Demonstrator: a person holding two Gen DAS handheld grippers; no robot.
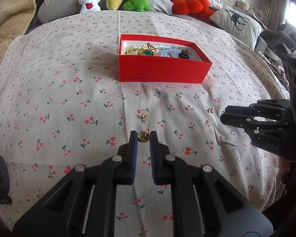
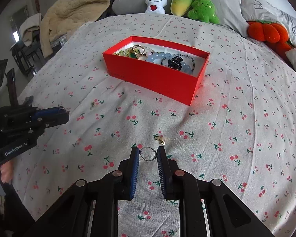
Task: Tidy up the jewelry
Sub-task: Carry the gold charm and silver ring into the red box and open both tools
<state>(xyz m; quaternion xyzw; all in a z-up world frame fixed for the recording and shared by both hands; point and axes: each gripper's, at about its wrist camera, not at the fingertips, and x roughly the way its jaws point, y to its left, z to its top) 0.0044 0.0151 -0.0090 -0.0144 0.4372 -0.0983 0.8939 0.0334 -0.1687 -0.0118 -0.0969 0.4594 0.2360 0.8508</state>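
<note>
Fingers of the left gripper point(image 1: 144, 137) stand slightly apart, flanking a gold ring point(image 1: 144, 135) on the cherry-print bedsheet point(image 1: 49, 102); whether they touch it cannot be told. Right gripper point(image 2: 148, 154) fingers are spread around a thin wire hoop point(image 2: 148, 153), with a small gold earring point(image 2: 161, 139) just beyond. Farther off sits the red cardboard box point(image 2: 157, 79) holding beaded bracelets, well apart from both.
</note>
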